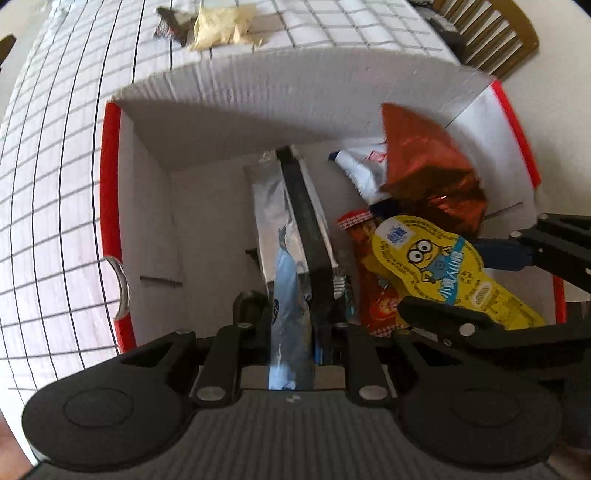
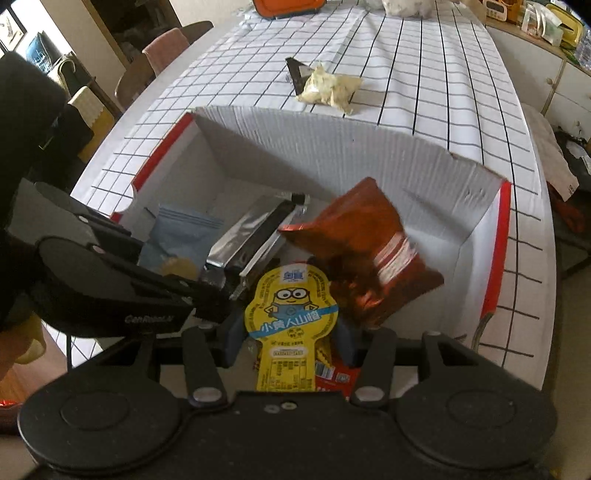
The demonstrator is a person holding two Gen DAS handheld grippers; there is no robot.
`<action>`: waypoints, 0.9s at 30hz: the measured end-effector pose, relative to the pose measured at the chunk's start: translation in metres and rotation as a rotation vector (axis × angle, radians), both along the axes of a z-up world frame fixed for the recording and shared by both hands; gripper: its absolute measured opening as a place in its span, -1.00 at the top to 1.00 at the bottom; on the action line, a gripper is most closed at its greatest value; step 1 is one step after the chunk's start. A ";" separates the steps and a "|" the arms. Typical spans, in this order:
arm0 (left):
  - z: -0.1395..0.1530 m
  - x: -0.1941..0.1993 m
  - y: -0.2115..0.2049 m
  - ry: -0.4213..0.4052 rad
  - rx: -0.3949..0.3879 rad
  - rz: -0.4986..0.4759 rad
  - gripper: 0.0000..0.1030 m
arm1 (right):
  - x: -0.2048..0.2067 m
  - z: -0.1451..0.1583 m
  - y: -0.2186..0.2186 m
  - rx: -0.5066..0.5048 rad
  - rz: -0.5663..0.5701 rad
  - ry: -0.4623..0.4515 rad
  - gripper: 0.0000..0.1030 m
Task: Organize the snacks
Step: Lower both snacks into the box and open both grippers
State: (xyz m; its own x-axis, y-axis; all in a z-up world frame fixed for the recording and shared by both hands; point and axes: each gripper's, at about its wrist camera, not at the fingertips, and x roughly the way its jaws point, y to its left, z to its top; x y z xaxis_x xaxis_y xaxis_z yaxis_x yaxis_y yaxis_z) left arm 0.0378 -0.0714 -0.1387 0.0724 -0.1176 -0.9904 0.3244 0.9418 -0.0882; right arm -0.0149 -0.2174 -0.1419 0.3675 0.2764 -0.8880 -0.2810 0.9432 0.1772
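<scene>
**Both grippers lower snacks into the white box**

Left wrist view: the left gripper (image 1: 295, 295) points straight down into the white cardboard box (image 1: 221, 122), its jaws nearly closed on a silver-and-blue snack packet (image 1: 284, 295) that hangs between them. To the right lie a brown foil bag (image 1: 424, 166), a white wrapper (image 1: 362, 170) and a red-orange packet (image 1: 373, 291). A yellow cartoon packet (image 1: 436, 258) lies over them, held by the right gripper (image 1: 509, 254) reaching in from the right. Beyond the box, a pale yellow bag (image 1: 221, 27) and a dark wrapper (image 1: 170, 26) lie on the checked tablecloth (image 1: 55, 184).

Right wrist view: the right gripper (image 2: 291, 332) has narrow jaws closed on the yellow cartoon packet (image 2: 291, 314) over the box (image 2: 332, 147). The brown foil bag (image 2: 362, 243) leans just right. The left gripper (image 2: 210, 295) stands at left.
</scene>
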 end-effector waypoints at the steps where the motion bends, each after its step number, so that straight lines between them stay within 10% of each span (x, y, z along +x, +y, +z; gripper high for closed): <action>1: -0.002 0.001 0.000 0.009 0.003 0.003 0.64 | -0.001 -0.001 0.000 -0.002 -0.001 0.004 0.04; 19: 0.014 -0.006 0.009 -0.012 -0.036 0.000 0.40 | -0.007 0.013 -0.007 0.054 -0.026 -0.005 -0.19; 27: 0.050 -0.013 0.013 -0.125 -0.065 -0.009 -0.12 | -0.008 0.038 -0.014 0.086 -0.030 -0.054 -0.28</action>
